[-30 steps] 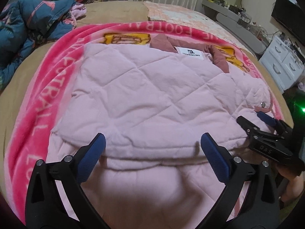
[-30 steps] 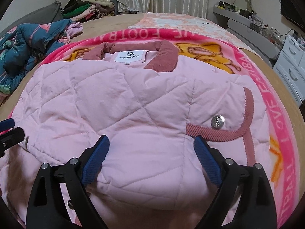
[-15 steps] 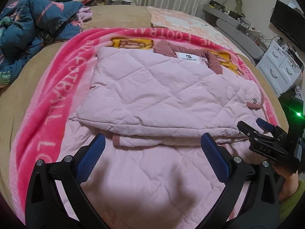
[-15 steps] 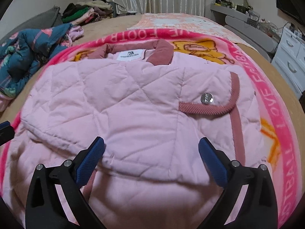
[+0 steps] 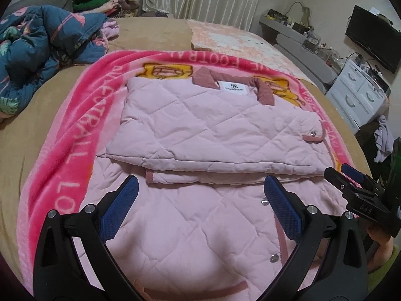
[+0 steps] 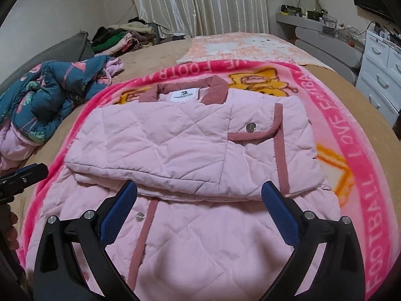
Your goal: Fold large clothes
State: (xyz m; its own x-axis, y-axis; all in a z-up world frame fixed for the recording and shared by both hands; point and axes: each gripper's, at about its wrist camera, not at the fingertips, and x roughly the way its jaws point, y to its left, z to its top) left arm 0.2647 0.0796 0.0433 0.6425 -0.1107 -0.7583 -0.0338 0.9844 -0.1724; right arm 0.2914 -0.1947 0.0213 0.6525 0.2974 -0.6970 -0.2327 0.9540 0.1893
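With both the left gripper (image 5: 199, 202) and right gripper (image 6: 198, 202) spread empty, the puffy jacket (image 5: 215, 130) may spring unfolded toward six o'clock.

Soft, even indoor light fills both views, coming from above; the closed curtains (image 6: 200, 7) show only a faint sheen. The pink quilted jacket (image 5: 218, 130) is evenly lit and sharp, its stitching crisp. A diffuse shadow falls on its near hem, between the left gripper (image 5: 199, 208) fingers, and likewise under the right gripper (image 6: 199, 210). Snap buttons (image 6: 251, 127) give small glints. Fisheye bending curves the pink blanket (image 6: 371, 150) lettering, and the corners beyond it vignette to black. Far shelves look slightly soft.
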